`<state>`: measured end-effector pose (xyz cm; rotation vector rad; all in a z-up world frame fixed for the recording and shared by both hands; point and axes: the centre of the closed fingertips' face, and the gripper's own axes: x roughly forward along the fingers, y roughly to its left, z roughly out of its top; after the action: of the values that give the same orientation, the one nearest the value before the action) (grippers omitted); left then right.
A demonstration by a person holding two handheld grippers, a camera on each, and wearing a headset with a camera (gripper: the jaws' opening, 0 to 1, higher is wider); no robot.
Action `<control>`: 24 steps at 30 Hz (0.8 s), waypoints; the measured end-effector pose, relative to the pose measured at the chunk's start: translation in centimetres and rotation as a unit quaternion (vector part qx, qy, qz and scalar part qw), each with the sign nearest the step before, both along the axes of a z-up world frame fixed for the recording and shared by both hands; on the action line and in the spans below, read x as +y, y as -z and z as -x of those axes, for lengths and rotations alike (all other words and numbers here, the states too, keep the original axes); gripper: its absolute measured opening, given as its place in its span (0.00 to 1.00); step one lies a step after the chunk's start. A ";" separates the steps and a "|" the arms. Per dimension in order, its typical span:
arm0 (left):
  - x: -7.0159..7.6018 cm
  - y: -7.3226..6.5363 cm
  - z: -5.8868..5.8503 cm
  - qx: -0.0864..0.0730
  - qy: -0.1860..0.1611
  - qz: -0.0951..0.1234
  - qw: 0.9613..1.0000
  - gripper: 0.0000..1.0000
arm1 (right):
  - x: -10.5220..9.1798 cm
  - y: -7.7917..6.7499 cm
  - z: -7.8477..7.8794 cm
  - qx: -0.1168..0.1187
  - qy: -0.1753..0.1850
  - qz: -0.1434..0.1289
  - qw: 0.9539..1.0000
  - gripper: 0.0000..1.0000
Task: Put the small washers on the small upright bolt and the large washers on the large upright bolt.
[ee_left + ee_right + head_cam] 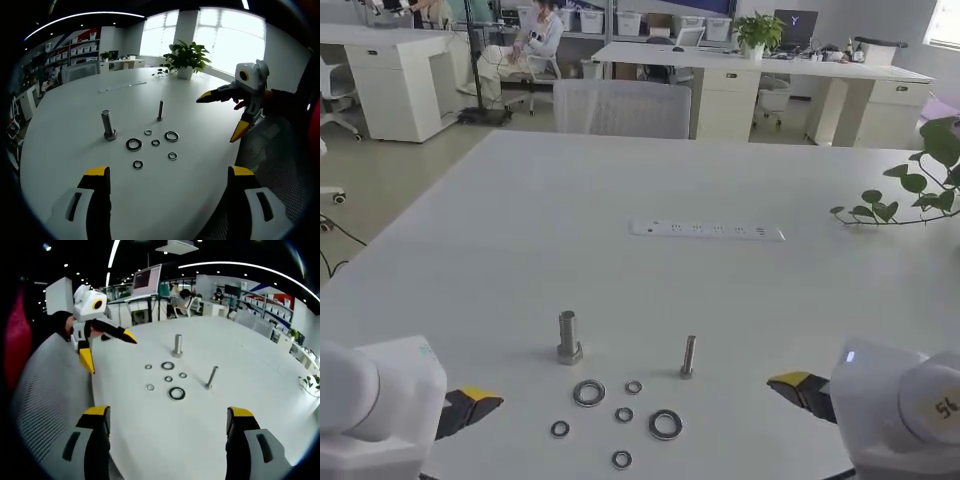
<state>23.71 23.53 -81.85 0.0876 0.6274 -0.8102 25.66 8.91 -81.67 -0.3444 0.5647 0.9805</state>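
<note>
- Head view: the large bolt (568,338) and the small bolt (688,357) stand upright on the table (740,290), apart from each other. Two large washers (588,392) and four small washers (624,414) lie flat and close together just in front of them. The left tool (472,404) and right tool (797,384) hover at either side. The frame edge cuts them off, so how far they are open is unclear here.
- Left gripper view: its jaws stand wide apart and hold nothing. Flat washers give little to pinch, so a jaw tip would likely skid one into its neighbours.
- Right gripper view: its jaws are equally wide and empty. The slender small bolt appears to rest only on its head, so a knock while threading could topple it. A large washer would also slip over it, so sizes could get mixed.
</note>
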 end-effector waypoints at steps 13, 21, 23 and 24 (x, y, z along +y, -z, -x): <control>0.0 0.2 0.1 0.003 0.002 -0.005 1.000 0.98 | 0.0 -0.2 0.0 -0.003 0.001 -0.003 1.000 0.97; 0.0 0.3 0.2 0.007 0.000 -0.003 1.000 0.97 | 0.0 -0.1 0.1 0.000 -0.001 -0.002 1.000 0.96; 0.0 0.3 0.2 0.007 0.001 -0.003 1.000 0.97 | 0.1 -0.1 0.2 0.001 -0.002 -0.001 1.000 0.96; 0.0 0.3 0.2 0.008 0.002 -0.003 1.000 0.97 | 0.1 -0.1 0.2 0.001 -0.004 -0.001 1.000 0.95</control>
<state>23.47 23.50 -82.17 0.0890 0.6447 -0.8129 25.44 9.05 -81.55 -0.3448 0.5637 0.9895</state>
